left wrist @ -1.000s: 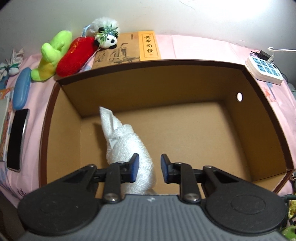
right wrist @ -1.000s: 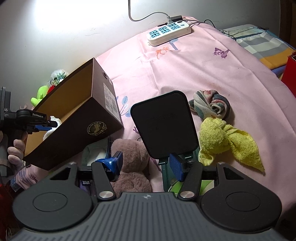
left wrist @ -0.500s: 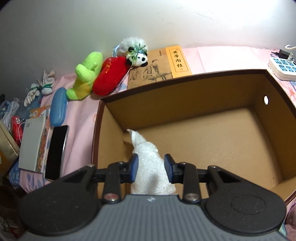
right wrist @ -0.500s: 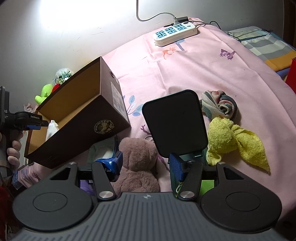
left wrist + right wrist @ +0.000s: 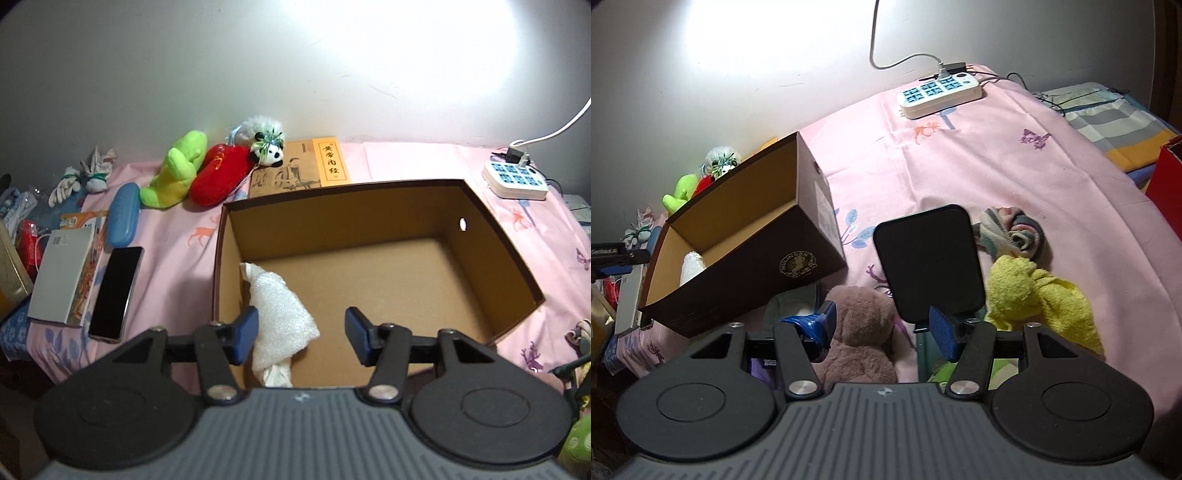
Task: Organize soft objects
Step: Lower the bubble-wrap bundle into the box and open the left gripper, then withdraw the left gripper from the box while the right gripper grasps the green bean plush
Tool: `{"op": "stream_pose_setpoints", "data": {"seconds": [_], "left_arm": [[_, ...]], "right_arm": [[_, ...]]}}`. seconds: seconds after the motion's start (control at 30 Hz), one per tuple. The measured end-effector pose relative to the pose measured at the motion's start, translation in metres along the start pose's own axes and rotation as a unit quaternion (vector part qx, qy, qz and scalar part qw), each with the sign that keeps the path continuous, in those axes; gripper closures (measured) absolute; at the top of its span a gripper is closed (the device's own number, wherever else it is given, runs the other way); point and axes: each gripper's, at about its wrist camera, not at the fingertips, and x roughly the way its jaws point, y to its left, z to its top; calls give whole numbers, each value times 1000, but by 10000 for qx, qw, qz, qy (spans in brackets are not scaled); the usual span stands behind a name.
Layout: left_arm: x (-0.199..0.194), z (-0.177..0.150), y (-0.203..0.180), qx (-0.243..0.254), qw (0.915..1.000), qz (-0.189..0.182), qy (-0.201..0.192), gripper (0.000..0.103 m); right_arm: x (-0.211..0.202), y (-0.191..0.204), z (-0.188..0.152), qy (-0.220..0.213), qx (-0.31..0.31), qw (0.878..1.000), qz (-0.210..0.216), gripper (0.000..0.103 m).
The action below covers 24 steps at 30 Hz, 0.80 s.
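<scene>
Here, your white bubble-wrap bundle [image 5: 279,314] lies inside the brown cardboard box [image 5: 491,236], against its wall at 9 o'clock, resting on the box floor; your left gripper [image 5: 302,334] hangs above the box's near edge with its jaws opening, the bundle showing just beside the left pad but not squeezed by either; from the right wrist the bundle [image 5: 692,264] peeks out of the box's corner at 9 o'clock. Your right gripper [image 5: 882,328] is spread over the brown plush bear [image 5: 860,332], which sits between the blue pads with neither pad pressing into it; a black flat pad [image 5: 929,262] stands just beyond at 12 o'clock; the yellow towel [image 5: 1039,295] lies at 3 o'clock, touching the striped rolled cloth [image 5: 1012,230] behind it. Beyond the box at 11 o'clock, the green plush [image 5: 177,171], red plush [image 5: 218,173] and small panda [image 5: 269,151] crowd together against the wall; a book [image 5: 299,168] lies beside them; a power strip [image 5: 515,181] sits at 2 o'clock on the pink sheet [image 5: 184,229]; a phone [image 5: 116,291] lies at 9 o'clock.
</scene>
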Motion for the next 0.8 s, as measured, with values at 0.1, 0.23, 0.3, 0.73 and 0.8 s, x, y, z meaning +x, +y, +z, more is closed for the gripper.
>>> {"op": "stream_pose_setpoints", "data": {"seconds": [0.1,0.23,0.3,0.73,0.8], "left_arm": [[-17,-17,-3,-51,9995,-317,-30,43],[-28,-36,-12,-26,9979,-647,8,43],[-33,-45,-16,-22,9965,-831,16,39],[-56,-72,-56,20,9937,-1119,-12,28],[-59,-76,-63,-58,9944,-1052,21,27]], "right_arm": [[-10,-18,0,-88,69,9996,-278,63],[-18,-35,-8,83,-142,9986,-506,63],[-22,-40,-13,147,-364,9974,-604,62],[-13,-78,-35,877,-814,9925,236,60],[-11,-86,-33,941,-740,9918,446,59]]}}
